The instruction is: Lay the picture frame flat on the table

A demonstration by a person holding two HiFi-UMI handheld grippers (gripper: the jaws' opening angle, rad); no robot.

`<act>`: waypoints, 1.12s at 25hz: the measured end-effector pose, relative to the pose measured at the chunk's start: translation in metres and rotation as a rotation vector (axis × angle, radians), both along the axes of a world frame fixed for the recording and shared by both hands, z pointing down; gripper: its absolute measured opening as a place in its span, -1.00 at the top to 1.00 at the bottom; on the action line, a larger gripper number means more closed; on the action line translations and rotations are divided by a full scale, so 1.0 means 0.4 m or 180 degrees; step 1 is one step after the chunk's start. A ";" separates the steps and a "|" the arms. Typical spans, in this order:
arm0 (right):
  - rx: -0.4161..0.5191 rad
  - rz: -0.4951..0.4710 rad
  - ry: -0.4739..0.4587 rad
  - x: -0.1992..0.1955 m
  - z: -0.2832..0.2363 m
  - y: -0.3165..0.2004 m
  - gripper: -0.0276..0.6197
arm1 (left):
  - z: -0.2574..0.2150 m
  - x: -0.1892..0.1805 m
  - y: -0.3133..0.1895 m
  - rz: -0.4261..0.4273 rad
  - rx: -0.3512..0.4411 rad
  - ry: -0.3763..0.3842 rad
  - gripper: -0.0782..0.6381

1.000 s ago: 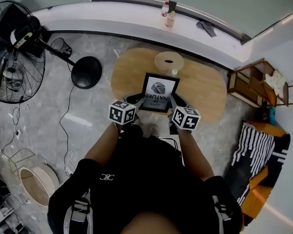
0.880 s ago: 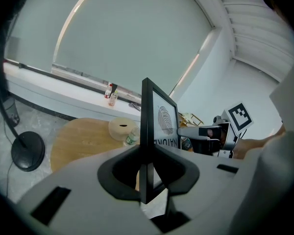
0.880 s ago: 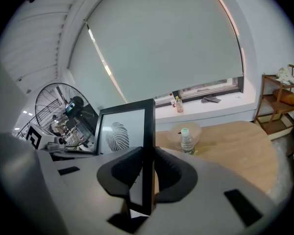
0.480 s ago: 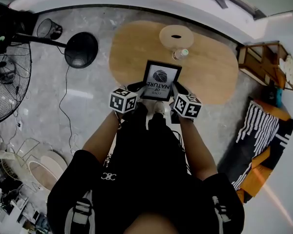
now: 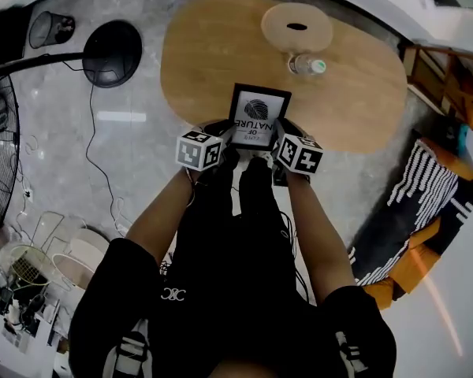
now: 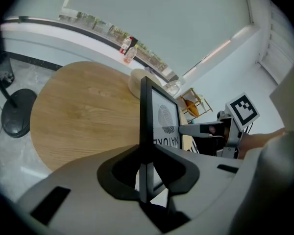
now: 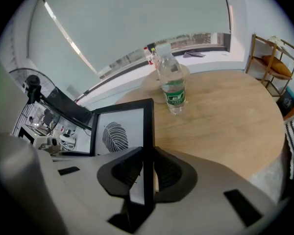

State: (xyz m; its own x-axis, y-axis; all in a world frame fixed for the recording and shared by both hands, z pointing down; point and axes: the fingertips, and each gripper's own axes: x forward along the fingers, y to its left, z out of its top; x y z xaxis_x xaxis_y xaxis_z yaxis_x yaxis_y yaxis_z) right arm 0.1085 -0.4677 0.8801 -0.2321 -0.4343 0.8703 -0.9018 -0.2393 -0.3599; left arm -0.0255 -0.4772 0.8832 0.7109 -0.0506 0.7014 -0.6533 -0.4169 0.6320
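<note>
- Since a second ago the head view has closed in on the table (image 5: 205, 61), which now fills more of the picture. The picture frame (image 5: 258, 116) is carried between the two grippers just as before.
- The frame hangs at the table's 6 o'clock edge, printed face tipped up toward the person. No view shows whether its lower rail touches the wood.
- The left gripper (image 5: 221, 135) pinches the frame's left rail at 9 o'clock, its pads pressed against both faces of the thin moulding.
- The right gripper (image 5: 281, 136) clamps the right rail at 3 o'clock in the same way.
- A water bottle (image 5: 306, 64) stands at 1 o'clock from the frame, near but apart. A round wooden disc (image 5: 296, 27) lies beyond it.
- A fan base (image 5: 113, 52) sits on the floor at 10 o'clock from the table.
- Likely risks:
  - Each grip is on a narrow rail, so lowering one side faster could twist the frame out of a pinch.
  - Laid this near the edge, the frame might overhang and tip off.
  - Pushed too far forward, it could knock the bottle.
</note>
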 end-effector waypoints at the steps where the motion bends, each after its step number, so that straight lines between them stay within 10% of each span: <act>1: -0.0047 -0.0002 -0.0007 -0.004 0.037 -0.011 0.64 | 0.037 -0.004 -0.010 -0.0041 -0.0026 -0.0046 0.51; 16: -0.0430 0.0081 0.0016 -0.014 0.395 -0.091 0.64 | 0.402 -0.025 -0.108 -0.0159 -0.0173 -0.0451 0.49; 28: -0.0148 -0.0246 0.0464 -0.007 0.318 -0.117 0.57 | 0.306 -0.082 -0.150 -0.0363 0.0319 -0.0732 0.39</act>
State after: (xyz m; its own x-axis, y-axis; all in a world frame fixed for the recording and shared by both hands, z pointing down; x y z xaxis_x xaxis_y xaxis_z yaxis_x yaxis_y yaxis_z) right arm 0.1059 -0.5146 1.0071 -0.1330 -0.3784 0.9160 -0.9600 -0.1804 -0.2140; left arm -0.0584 -0.5373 1.0057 0.5192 -0.1986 0.8312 -0.8212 -0.3852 0.4209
